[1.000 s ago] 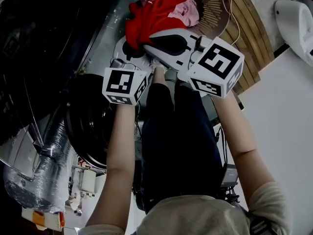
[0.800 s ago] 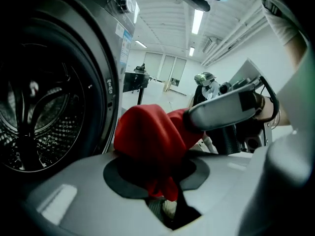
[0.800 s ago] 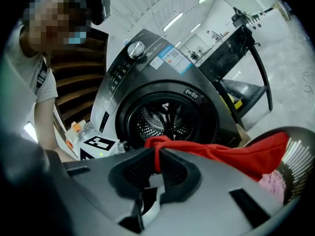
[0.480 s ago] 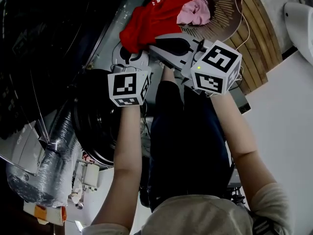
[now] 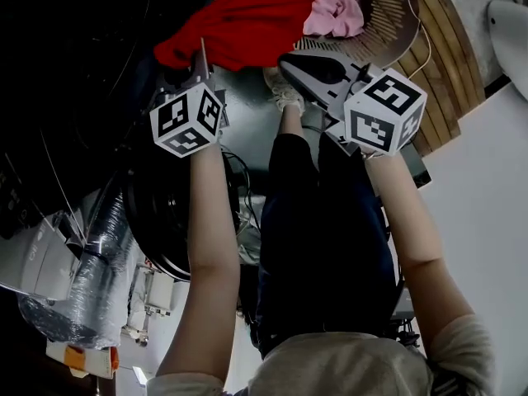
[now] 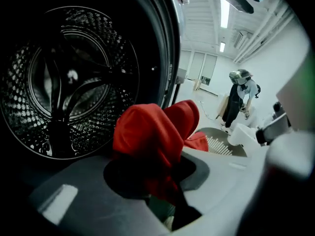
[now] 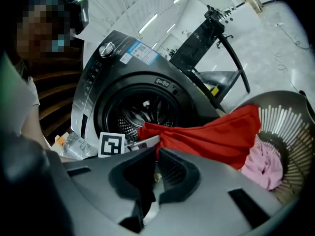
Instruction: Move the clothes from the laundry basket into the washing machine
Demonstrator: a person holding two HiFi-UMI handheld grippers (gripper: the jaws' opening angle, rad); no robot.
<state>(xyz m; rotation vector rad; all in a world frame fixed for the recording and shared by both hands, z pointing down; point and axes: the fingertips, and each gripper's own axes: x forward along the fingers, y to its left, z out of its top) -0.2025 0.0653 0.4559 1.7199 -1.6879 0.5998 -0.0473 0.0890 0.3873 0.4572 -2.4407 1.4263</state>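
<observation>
L gripper [image 6: 150, 178], lower centre, had just been closing & clamped the red garment [image 6: 147, 134] before the washer drum [image 6: 64, 77], upper left. R gripper [image 7: 156, 156] was pinched shut on its edge; the rest trailed to the basket [image 7: 290, 127] at right.

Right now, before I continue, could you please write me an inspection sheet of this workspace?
surface: pale floor; wooden slats beside the basket.
job's things: red garment stretched between both grippers, in front of the open washing machine drum; pink cloth lies in the laundry basket.
clutter: plastic-wrapped hose beside the machine.
grippers: left gripper jaws have just been closing and pinch the red garment; right gripper jaws shut on its other edge.
cables: dark cable loops low beside the machine.
surroundings: another person stands far off; black stand behind the machine.
</observation>
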